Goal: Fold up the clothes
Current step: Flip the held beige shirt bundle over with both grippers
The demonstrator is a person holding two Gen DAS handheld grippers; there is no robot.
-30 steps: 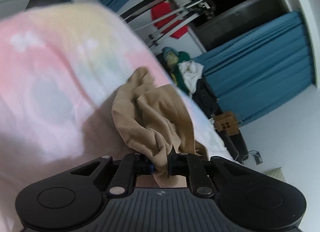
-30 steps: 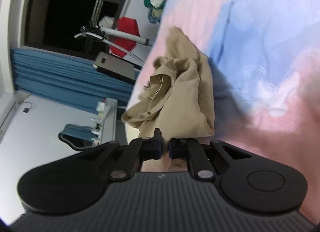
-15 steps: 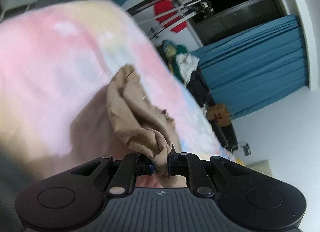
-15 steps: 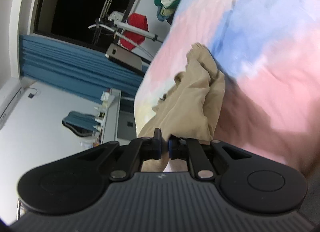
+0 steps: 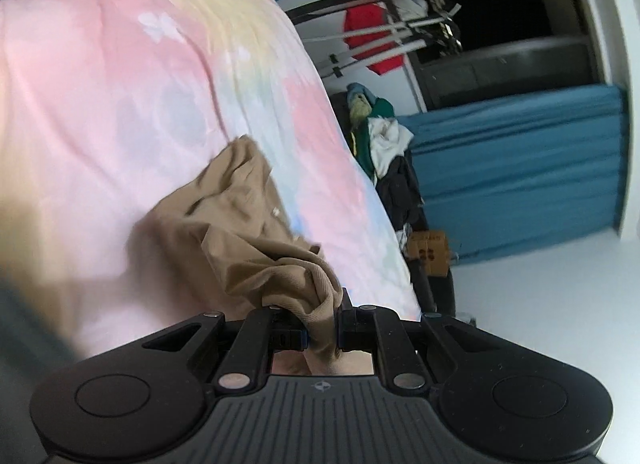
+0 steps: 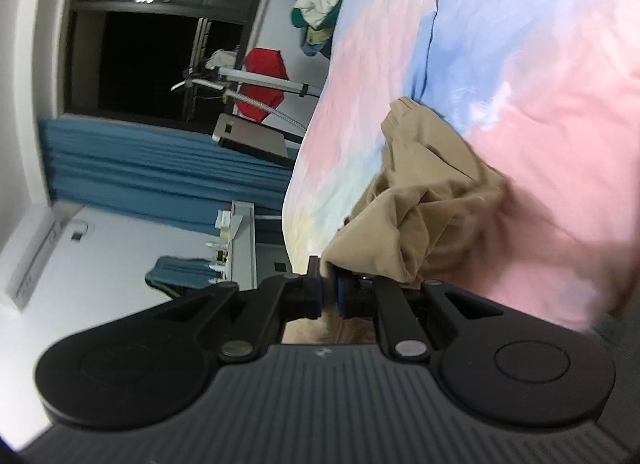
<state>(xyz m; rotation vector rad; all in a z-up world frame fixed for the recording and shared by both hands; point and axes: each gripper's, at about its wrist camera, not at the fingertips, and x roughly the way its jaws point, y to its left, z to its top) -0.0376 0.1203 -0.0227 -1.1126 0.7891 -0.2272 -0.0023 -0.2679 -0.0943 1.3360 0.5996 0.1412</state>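
Above pastel bedspread (image 5: 120, 104), both hand-held grippers pinching tan garment (image 5: 248, 232).

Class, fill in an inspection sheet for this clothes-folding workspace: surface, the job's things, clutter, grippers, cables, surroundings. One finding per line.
Surface: pastel bedspread, pink, blue and yellow patches.
Job's things: tan garment, crumpled, not yet folded.
Clutter: clothes pile beyond the bed's edge; cardboard box beside it.
Grippers: left gripper and right gripper each shut on the tan garment.
Cables: nothing seen.
Surroundings: blue curtains, dark window, drying rack with a red garment.
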